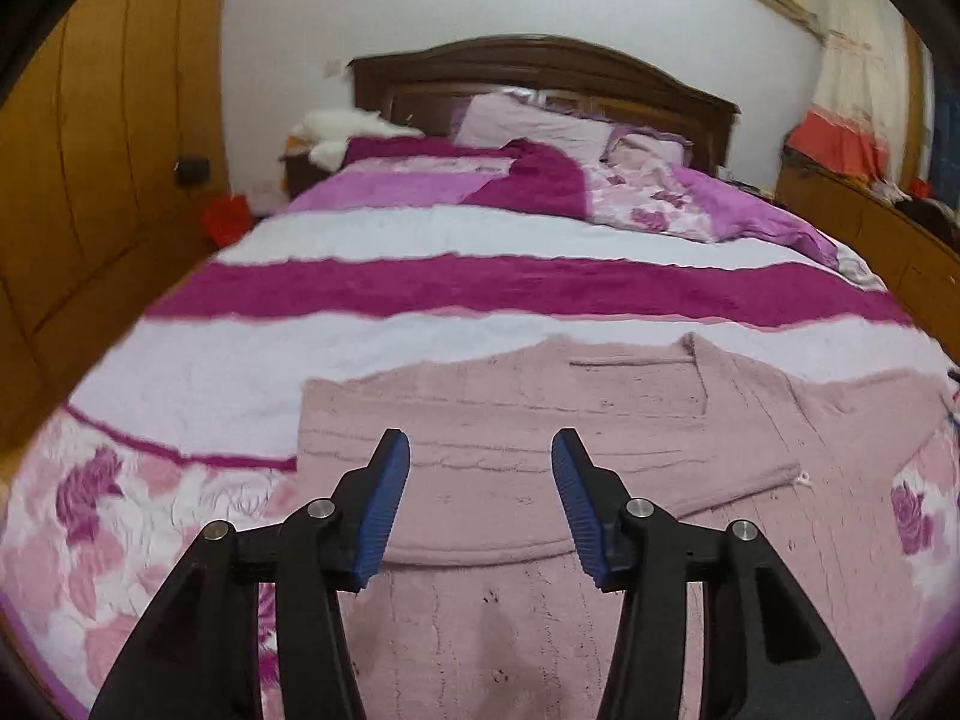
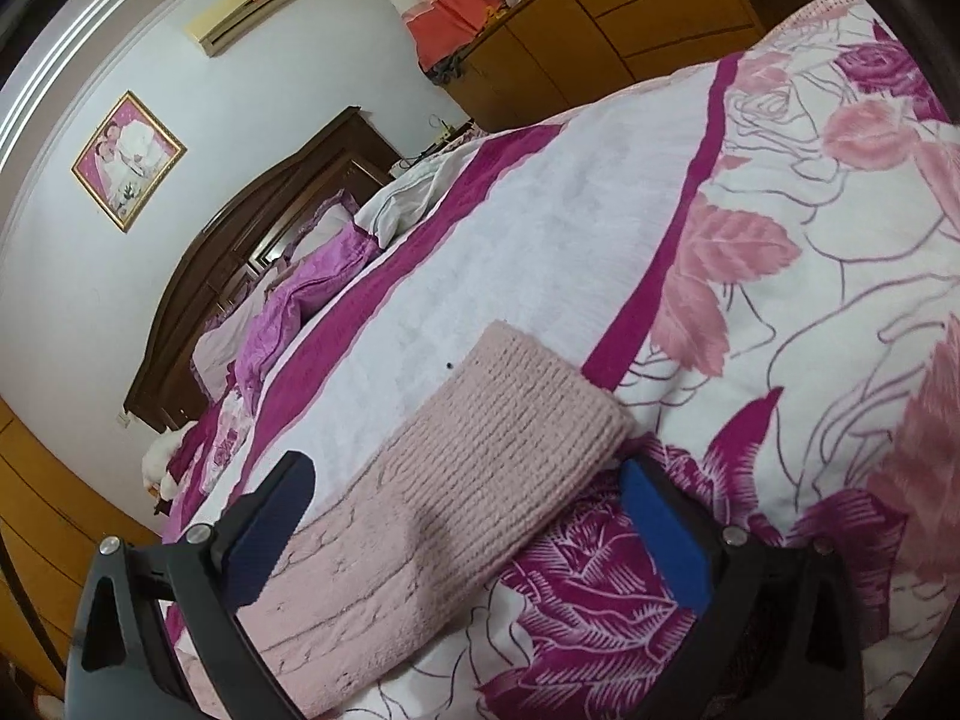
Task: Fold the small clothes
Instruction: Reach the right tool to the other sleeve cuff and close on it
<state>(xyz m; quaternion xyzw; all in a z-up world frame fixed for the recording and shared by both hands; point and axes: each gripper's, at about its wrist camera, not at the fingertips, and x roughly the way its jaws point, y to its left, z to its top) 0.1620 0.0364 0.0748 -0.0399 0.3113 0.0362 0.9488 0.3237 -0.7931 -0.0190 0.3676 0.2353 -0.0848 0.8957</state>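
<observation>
A wide bed (image 1: 480, 228) fills the scene, covered with a bedspread (image 1: 180, 372) of white and magenta bands, with pink and purple roses along the near edge. Pillows (image 1: 528, 120) and a rumpled purple quilt (image 1: 690, 204) sit at the far end against a dark wooden headboard (image 1: 540, 66).

On the near part of the bed lies the pink knitted sweater (image 1: 540, 420), spread flat with its neckline toward the far side. One sleeve (image 1: 630, 480) is already folded across the body from the left; the other sleeve (image 2: 510, 420) stretches out to the right over the rose print, its ribbed cuff at the end.

The left gripper (image 1: 480, 504) hovers over the middle of the sweater, jaws spread, holding nothing. The right gripper (image 2: 462, 534) is low over the outstretched sleeve, its jaws spread wide to either side of it, not yet closed on the knit.

The sweater looks soft, thick and limp, light enough to lift with one pinch, and its knit should grip well on the blue pads (image 2: 666, 540). It will probably sag and stretch if lifted by one point, so the firm ribbed cuff seems the best place to take hold, pinching both layers.
</observation>
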